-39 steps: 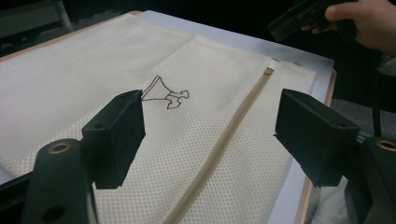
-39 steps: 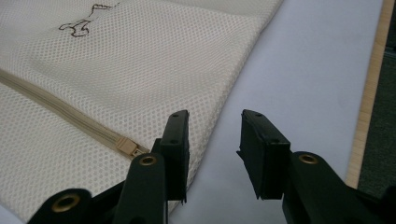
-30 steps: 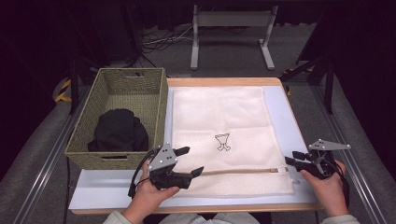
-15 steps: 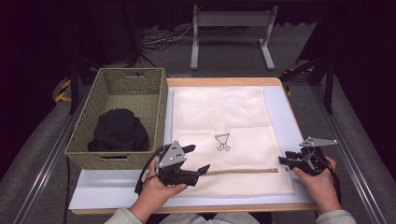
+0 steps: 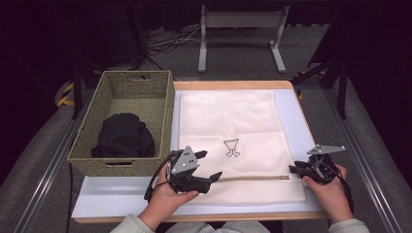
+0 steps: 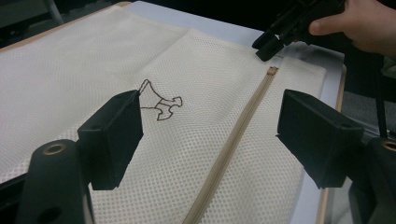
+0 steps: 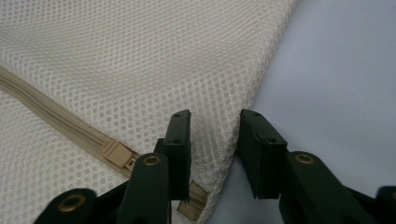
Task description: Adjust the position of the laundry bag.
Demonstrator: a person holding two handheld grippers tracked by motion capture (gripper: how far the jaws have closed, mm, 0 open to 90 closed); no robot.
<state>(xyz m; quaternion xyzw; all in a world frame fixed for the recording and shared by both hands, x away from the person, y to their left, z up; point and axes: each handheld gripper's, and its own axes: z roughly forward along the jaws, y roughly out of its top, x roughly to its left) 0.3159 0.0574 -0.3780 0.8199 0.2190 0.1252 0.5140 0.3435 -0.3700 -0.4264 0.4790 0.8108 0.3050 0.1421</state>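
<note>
Having closed in, we are straddling the limp mesh laundry bag's (image 5: 233, 145) zipper (image 5: 252, 178) end with the half-open right gripper (image 7: 212, 135), while the left gripper (image 6: 210, 135) is gaping wide, holding nothing.

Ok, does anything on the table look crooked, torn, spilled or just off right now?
Nothing stands out. The mesh bag lies flat and square on the mat, its zipper straight and closed, and the black cloth sits inside the basket.

The dark bundle (image 5: 123, 137) in the wicker basket (image 5: 87, 145) is too dim to identify. In the right gripper view, the near end of the zipper (image 7: 56, 128) lies hidden behind the right gripper (image 7: 212, 140), and the mesh bag (image 7: 140, 60) is cut off at the frame edges.
</note>
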